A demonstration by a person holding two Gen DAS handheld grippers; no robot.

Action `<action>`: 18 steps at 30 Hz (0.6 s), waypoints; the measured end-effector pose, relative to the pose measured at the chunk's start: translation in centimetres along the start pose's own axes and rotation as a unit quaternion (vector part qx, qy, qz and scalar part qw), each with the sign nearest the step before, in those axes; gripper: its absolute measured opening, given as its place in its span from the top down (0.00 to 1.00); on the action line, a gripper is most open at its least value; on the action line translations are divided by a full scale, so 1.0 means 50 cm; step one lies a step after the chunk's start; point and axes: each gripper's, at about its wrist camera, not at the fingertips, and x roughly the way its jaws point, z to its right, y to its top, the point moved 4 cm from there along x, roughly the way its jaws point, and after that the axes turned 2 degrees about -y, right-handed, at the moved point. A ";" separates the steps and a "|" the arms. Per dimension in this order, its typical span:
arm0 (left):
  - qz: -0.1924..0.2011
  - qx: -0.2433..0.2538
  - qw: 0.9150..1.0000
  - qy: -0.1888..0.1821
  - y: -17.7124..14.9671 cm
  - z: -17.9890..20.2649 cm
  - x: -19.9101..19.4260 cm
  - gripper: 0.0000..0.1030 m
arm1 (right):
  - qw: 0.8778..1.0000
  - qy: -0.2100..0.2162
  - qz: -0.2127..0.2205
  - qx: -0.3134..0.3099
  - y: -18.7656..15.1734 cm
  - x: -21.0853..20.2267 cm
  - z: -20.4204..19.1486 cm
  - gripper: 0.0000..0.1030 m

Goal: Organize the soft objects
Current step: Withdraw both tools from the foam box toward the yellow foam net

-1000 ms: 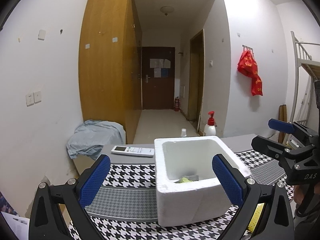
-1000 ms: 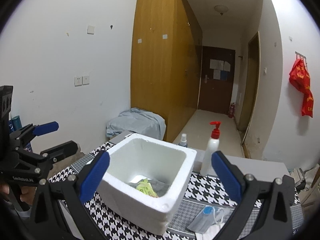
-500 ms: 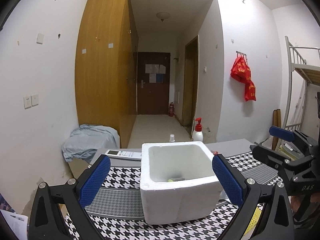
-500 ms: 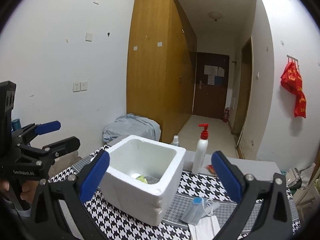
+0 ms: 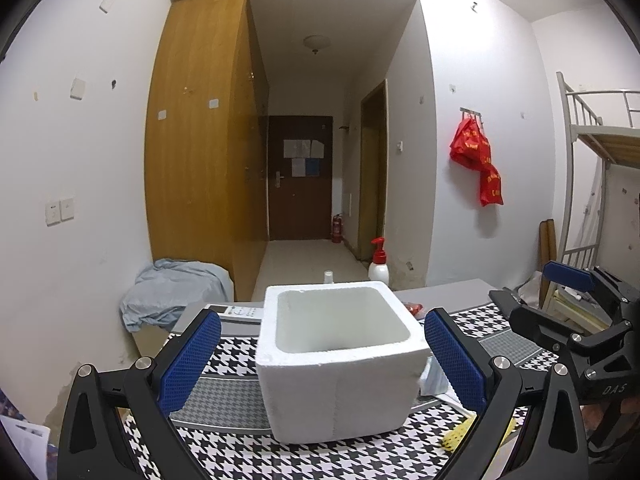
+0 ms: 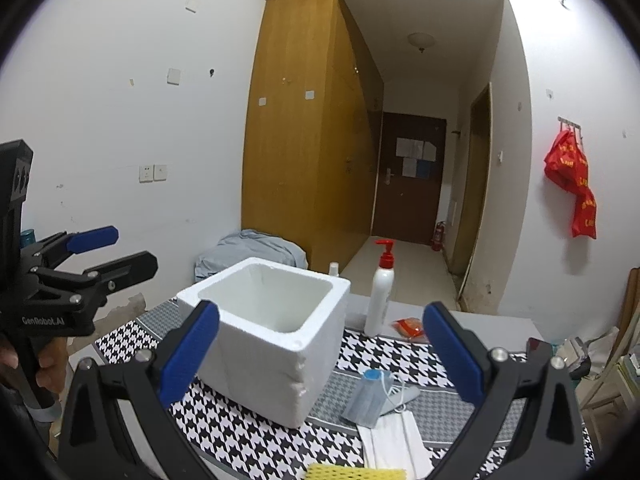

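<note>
1. Left gripper (image 5: 322, 360): blue pads (image 5: 190, 360) spread wide, nothing between them, held above the table in front of the foam box.
2. Right gripper (image 6: 320, 354): blue pads (image 6: 454, 354) likewise wide apart, empty, raised above the table to the right of the box.
3. Each gripper visible in the other's view: right one at far right edge of left view, left one at far left of right view with a hand (image 6: 44, 364) on its grip.
4. White foam box (image 5: 338, 356): open top, upright on houndstooth cloth (image 5: 224, 360), straight ahead of the left gripper. Inside floor hidden by the near wall from both views; contents cannot be told.
5. Soft objects outside the box, right side: blue face mask (image 6: 370, 398) on the cloth just beside the box's right wall; white face mask (image 6: 394, 438) partly under it, nearer the camera; yellow sponge (image 6: 354, 472) at bottom edge, between the right gripper's fingers in frame.
6. Behind the box: pump bottle (image 6: 380, 294) with red head, upright; red packet (image 6: 410, 326) just right of it; small clear bottle (image 6: 334, 269) peeking over the rim; remote (image 5: 236, 312) at left rear.
7. Further out: grey-blue cloth pile (image 5: 174, 294) against the wall, wooden wardrobe (image 5: 204, 132), red bags (image 5: 478, 158) hanging on hooks, bunk bed frame (image 5: 592, 160) at right.
</note>
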 end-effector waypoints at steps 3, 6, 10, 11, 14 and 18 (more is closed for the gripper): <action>0.002 0.004 1.000 -0.007 -0.010 0.010 -0.002 0.01 | 1.000 0.003 0.001 0.004 -0.011 -0.009 0.004 0.00; 0.004 0.005 1.000 -0.009 -0.019 0.019 0.001 0.01 | 1.000 0.000 0.004 0.005 -0.027 -0.020 0.007 0.00; 0.005 0.005 1.000 -0.016 -0.035 0.025 0.005 0.01 | 1.000 -0.009 -0.002 0.008 -0.049 -0.027 0.014 0.00; 0.005 0.007 1.000 -0.014 -0.040 0.027 0.007 0.01 | 1.000 -0.011 -0.003 0.009 -0.054 -0.029 0.017 0.00; 0.001 0.009 1.000 -0.018 -0.054 0.033 0.011 0.01 | 1.000 -0.016 -0.008 0.011 -0.071 -0.033 0.024 0.00; -0.004 0.010 1.000 -0.025 -0.069 0.041 0.017 0.01 | 0.999 -0.021 -0.017 0.024 -0.094 -0.034 0.037 0.00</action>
